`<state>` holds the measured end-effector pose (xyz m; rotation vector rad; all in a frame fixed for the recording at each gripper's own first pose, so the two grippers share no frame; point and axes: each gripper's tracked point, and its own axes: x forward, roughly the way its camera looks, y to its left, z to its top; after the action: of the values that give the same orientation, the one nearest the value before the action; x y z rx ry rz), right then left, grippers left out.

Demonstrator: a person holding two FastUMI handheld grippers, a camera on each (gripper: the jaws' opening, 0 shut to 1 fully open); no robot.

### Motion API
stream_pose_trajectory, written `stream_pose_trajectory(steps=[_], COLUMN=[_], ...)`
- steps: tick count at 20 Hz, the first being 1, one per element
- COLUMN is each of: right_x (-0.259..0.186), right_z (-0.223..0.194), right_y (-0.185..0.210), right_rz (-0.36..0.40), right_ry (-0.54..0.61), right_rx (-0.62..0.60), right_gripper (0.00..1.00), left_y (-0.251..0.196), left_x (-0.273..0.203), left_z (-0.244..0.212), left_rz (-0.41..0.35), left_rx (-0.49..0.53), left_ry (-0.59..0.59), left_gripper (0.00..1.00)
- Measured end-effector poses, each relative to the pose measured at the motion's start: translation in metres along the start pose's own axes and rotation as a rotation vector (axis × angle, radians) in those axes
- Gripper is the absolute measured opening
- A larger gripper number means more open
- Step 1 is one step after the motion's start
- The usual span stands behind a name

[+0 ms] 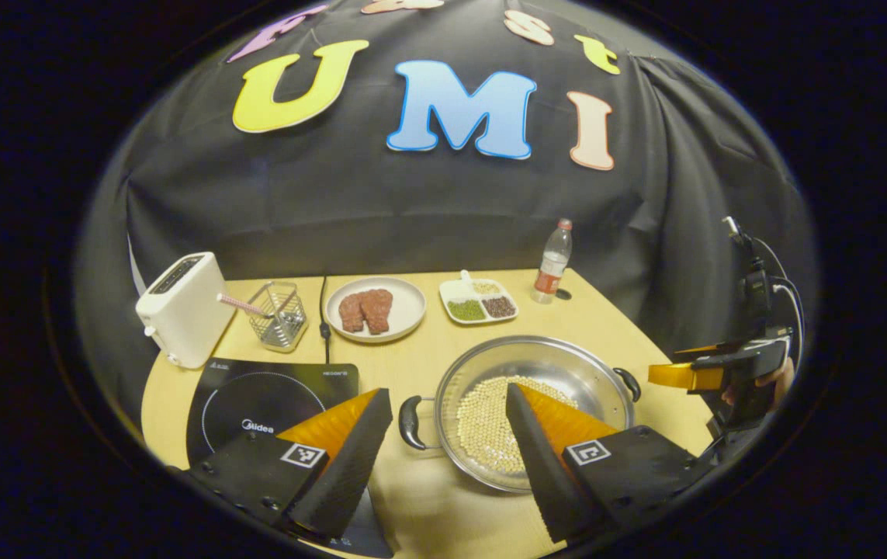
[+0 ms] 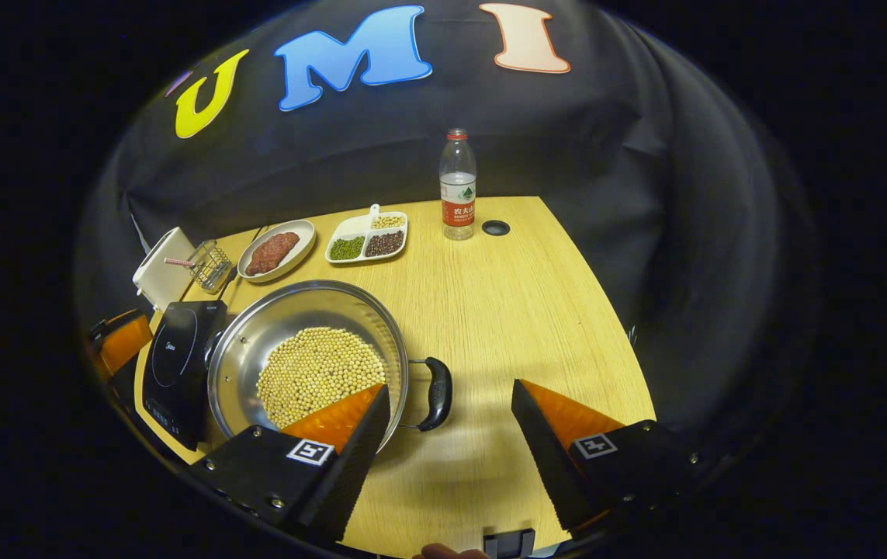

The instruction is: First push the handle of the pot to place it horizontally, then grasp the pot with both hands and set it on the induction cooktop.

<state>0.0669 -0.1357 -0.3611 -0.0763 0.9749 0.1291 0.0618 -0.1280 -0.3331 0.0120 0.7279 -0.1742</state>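
Two grippers hang wide open above the wooden table (image 2: 536, 310), neither holding anything. Nearest, the left gripper (image 1: 449, 435) has its fingers spread either side of the steel pot's (image 1: 567, 373) left handle (image 1: 410, 423), one finger over the induction cooktop (image 1: 257, 404), the other over the soybeans (image 1: 482, 423) in the pot. The right gripper (image 2: 451, 435) straddles the pot's right handle (image 2: 438, 393) without touching it. Pot and cooktop sit side by side near the front edge. Farther back stand a toaster (image 1: 179, 307), a wire basket (image 1: 278, 314), a plate of meat (image 1: 373, 309) and a divided dish of beans (image 1: 479, 301). A water bottle (image 2: 458, 185) stands at the far edge.
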Motion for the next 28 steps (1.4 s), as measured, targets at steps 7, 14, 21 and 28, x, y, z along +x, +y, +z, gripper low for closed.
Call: stream_pose_trajectory(steps=[7, 14, 21, 28], right_x=[0.027, 0.055, 0.077, 0.093], right_z=[-0.005, -0.007, -0.021, -0.039], right_y=[0.012, 0.015, 0.016, 0.014], right_rz=[0.015, 0.007, -0.006, -0.027], right_ry=[0.032, 0.065, 0.113, 0.161], right_rx=[0.010, 0.013, 0.025, 0.033], right_gripper=[0.96, 0.96, 0.96, 0.96], left_y=[0.021, 0.032, 0.041, 0.034], left_x=[0.057, 0.096, 0.119, 0.128], left_z=[-0.028, -0.056, -0.086, -0.101], left_rz=[0.037, 0.037, 0.036, 0.000], left_rx=[0.007, 0.016, 0.020, 0.015], left_ry=[0.080, 0.167, 0.248, 0.298], left_gripper=[0.97, 0.97, 0.95, 0.94])
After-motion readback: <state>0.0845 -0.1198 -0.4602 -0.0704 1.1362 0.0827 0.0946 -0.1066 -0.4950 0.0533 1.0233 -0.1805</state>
